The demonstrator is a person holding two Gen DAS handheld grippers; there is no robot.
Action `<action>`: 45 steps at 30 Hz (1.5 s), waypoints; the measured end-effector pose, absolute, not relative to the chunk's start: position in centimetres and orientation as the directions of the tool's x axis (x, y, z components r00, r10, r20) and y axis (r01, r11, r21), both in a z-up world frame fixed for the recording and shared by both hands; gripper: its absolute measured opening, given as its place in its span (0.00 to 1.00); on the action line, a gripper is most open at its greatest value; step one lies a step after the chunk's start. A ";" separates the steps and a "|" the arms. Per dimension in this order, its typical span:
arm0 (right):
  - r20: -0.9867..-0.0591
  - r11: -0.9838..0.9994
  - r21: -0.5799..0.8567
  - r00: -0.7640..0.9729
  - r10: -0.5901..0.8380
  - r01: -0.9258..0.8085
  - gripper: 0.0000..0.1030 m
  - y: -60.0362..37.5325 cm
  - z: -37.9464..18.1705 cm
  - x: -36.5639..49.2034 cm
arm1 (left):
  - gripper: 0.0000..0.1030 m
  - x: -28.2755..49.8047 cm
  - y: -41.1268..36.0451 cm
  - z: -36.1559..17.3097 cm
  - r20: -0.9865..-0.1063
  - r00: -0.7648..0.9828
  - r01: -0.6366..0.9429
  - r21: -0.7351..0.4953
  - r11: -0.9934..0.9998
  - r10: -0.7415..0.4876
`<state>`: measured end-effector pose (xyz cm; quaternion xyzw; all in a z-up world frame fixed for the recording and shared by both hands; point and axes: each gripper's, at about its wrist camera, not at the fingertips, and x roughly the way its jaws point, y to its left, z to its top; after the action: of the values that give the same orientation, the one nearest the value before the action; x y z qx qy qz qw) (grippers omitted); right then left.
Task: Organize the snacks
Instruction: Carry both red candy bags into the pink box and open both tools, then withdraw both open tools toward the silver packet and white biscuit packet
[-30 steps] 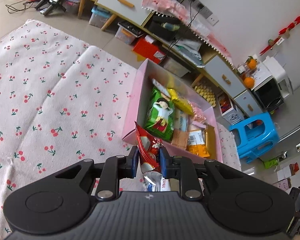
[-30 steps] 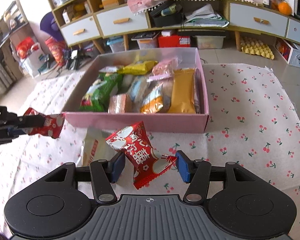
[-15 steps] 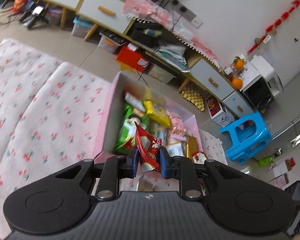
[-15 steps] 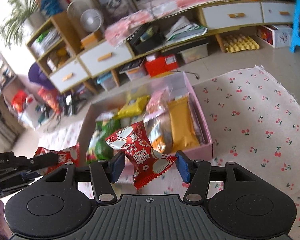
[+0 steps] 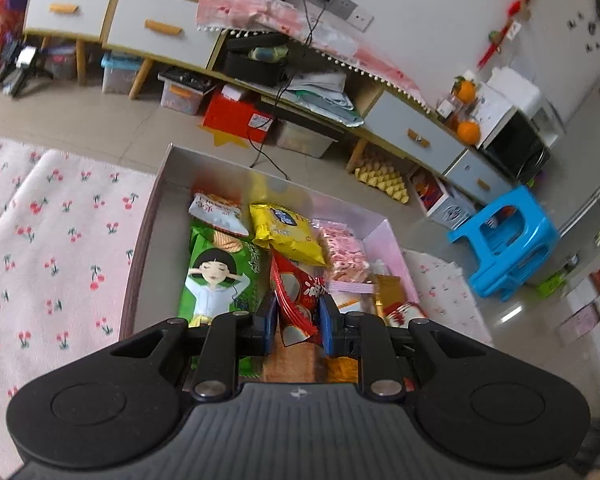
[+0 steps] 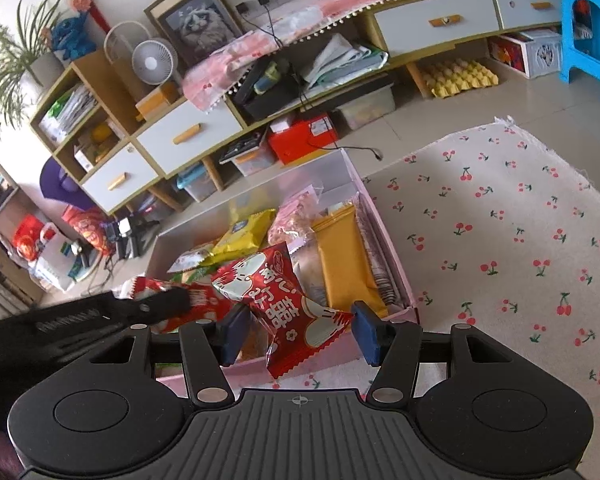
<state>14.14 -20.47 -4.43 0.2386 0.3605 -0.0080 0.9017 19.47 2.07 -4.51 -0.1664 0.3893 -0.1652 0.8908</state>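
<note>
- Left gripper (image 5: 296,326): jaws clenched on a red snack packet (image 5: 296,300), gripped low on its crimped end, rest of the pack standing up above the pads
- Right gripper (image 6: 298,330): jaws part-way apart, grasping a second red packet with white print (image 6: 284,300) across its width; left pad on the wrapper, right pad at the tip of the crimped seam, so grip judged light
- Pink box (image 5: 148,216) on the cherry-print cloth (image 5: 60,240); inside: green crisp bag (image 5: 216,276), yellow packet (image 5: 286,232), pink packet (image 5: 346,254), golden packet (image 6: 340,256)
- Step in hand, as judged: carrying both packets over the box for release
- Done well: lower each pack until near the contents, lay it flat, then open; no dropping from height
- Free room: bare strip along the box's left wall (image 5: 164,208) beside the green bag; right half crowded
- Edges: right packet hangs over the near wall (image 6: 340,354), not yet clearly inside; further advance needed
- Both grippers close together over the near left part of the box; one release at a time advised
</note>
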 end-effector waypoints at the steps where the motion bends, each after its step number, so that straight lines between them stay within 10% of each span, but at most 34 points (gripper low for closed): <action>1: -0.652 0.883 0.431 0.741 0.162 0.186 0.54 -20.4 -4.5 14.2 | 0.20 19.4 2.0 -4.6 -0.643 0.645 0.167 -0.409 0.897 -0.413; 24: -0.655 0.859 0.453 0.742 0.141 0.237 0.56 -18.7 -5.5 15.8 | 0.20 19.7 2.2 -4.2 -0.684 0.684 0.129 -0.227 0.965 -0.253; 45: -0.663 0.897 0.401 0.735 0.142 0.187 0.72 -19.5 -3.4 14.2 | 0.55 18.3 3.1 -3.3 -0.672 0.661 0.172 -0.298 0.939 -0.334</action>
<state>14.24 -19.55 -3.45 0.2268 0.3637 -0.0125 0.9034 18.27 3.14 -3.25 -0.1049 0.3873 -0.1398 0.9052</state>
